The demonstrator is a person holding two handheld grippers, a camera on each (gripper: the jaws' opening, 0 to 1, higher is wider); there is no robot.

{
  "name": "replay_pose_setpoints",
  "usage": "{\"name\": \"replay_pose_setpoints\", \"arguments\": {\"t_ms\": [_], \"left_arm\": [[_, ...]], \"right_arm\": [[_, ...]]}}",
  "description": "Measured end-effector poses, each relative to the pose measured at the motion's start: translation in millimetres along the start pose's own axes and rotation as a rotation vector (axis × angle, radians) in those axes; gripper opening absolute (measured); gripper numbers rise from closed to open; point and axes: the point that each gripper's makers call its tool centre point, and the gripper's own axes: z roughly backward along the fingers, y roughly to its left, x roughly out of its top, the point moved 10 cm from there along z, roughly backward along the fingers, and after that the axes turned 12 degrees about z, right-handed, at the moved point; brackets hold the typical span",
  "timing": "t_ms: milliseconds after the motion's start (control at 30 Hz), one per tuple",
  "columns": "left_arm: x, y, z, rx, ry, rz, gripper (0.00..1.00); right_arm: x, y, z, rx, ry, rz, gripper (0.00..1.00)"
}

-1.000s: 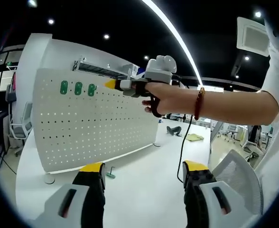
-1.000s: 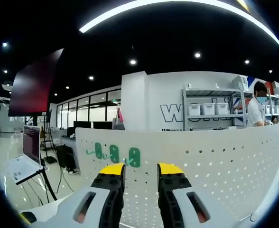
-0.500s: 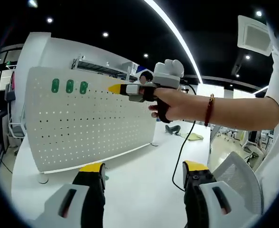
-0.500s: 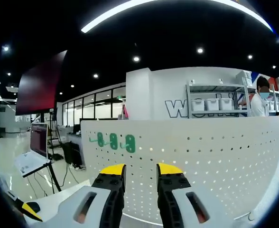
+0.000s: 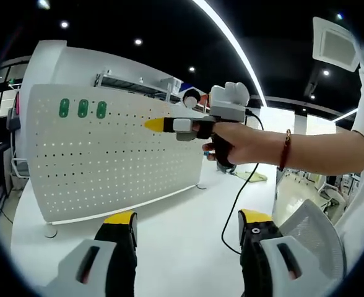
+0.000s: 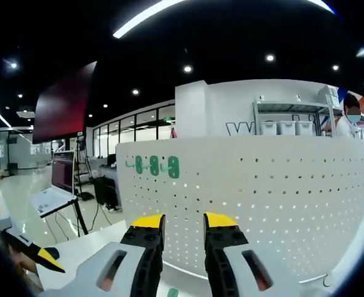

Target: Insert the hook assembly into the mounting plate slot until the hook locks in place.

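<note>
You are working in a wide office hall with dark ceiling, strip lights and shelving behind, and a white table [image 5: 188, 247] is carrying an upright white pegboard [image 5: 120, 161], which is serving as the mounting plate. It is standing on small feet so its holes face you, which lets a hook go straight in from the front.

Three green hooks [image 6: 155, 166] are sitting in a row near the board's upper corner, well above the table, all seated against the perforated face. Judging by that, the hook seems to be mounted already, though whether it has locked cannot be told from here.

Your right gripper [image 5: 160, 125] is pointing its yellow tips toward the board without touching it, apart from the hooks. In the right gripper view its jaws are standing a little apart with nothing between them [image 6: 177, 221]. That reads as a hand keeping clear so the hooks are showing.

Your left gripper [image 5: 187, 221] is hanging low over the table, jaws spread wide and carrying nothing, simply framing board and hooks. A small green piece [image 6: 171, 292] is lying on the table near the board's foot; what it is cannot be made out.
</note>
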Motion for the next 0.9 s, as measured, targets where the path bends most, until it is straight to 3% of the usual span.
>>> {"name": "replay_pose_setpoints", "arguments": {"t_ms": [567, 900], "left_arm": [[-3.1, -13.0, -6.4, 0.046, 0.013, -0.012, 0.7], [-2.7, -17.1, -6.2, 0.095, 0.001, -0.005, 0.7]], "right_arm": [[-22.9, -8.7, 8.4, 0.131, 0.072, 0.033, 0.23], [-35.8, -13.6, 3.6, 0.215, 0.113, 0.096, 0.24]]}}
